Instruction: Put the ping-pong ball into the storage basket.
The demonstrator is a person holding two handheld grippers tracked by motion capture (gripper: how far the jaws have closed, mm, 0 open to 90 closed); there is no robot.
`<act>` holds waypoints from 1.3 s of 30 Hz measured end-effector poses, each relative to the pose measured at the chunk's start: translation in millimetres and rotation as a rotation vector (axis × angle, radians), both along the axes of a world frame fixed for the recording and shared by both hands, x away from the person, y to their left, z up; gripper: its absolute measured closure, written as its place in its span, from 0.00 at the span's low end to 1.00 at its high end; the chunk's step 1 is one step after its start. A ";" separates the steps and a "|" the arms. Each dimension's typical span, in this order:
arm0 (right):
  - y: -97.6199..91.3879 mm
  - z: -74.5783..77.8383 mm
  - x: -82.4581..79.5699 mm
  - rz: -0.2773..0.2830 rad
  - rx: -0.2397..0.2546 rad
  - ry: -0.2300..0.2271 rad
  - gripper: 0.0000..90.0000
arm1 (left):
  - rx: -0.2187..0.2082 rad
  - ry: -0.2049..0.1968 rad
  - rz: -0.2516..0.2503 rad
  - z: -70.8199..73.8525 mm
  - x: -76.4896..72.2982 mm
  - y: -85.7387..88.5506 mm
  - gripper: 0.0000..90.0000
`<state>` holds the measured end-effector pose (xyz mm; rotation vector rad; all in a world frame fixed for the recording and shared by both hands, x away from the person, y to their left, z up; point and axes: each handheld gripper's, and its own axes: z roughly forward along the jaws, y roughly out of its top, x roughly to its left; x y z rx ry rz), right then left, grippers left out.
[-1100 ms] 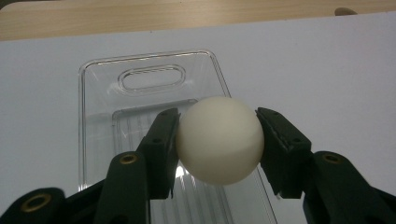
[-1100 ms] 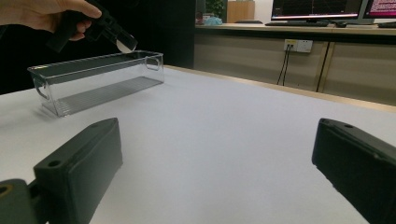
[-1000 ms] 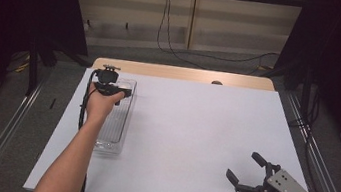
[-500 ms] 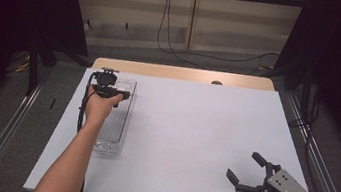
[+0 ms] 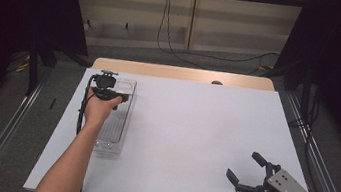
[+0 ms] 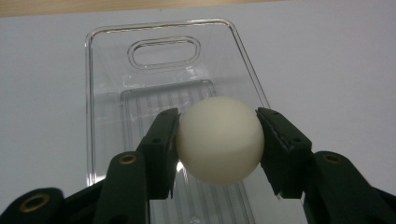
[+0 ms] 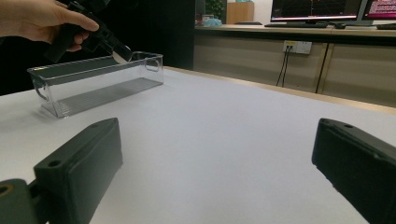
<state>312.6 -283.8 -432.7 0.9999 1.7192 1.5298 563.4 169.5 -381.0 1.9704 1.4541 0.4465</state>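
1. The ball (image 6: pixel 219 140) is looking like matt, smooth, cream-white plastic, showing no shine.
2. The bin (image 6: pixel 112 70) is showing as clear, glossy plastic, with a ribbed floor and rounded, light-catching rims.
3. The left tool (image 6: pixel 217 144) is appearing as matt black plastic, with brass-coloured metal rivets at its joints.
4. The right tool (image 5: pixel 248 168) is looking like the same dull black plastic, and it is carrying a flat grey plate that looks like metal.
5. The surface (image 5: pixel 204 126) is looking matt, smooth and white, with a pale wood edge showing at the far side.
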 end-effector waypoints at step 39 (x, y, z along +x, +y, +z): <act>1.5 0.6 0.4 0.001 0.004 -0.004 0.02 | -0.042 -0.072 0.005 6.8 -13.3 6.1 0.30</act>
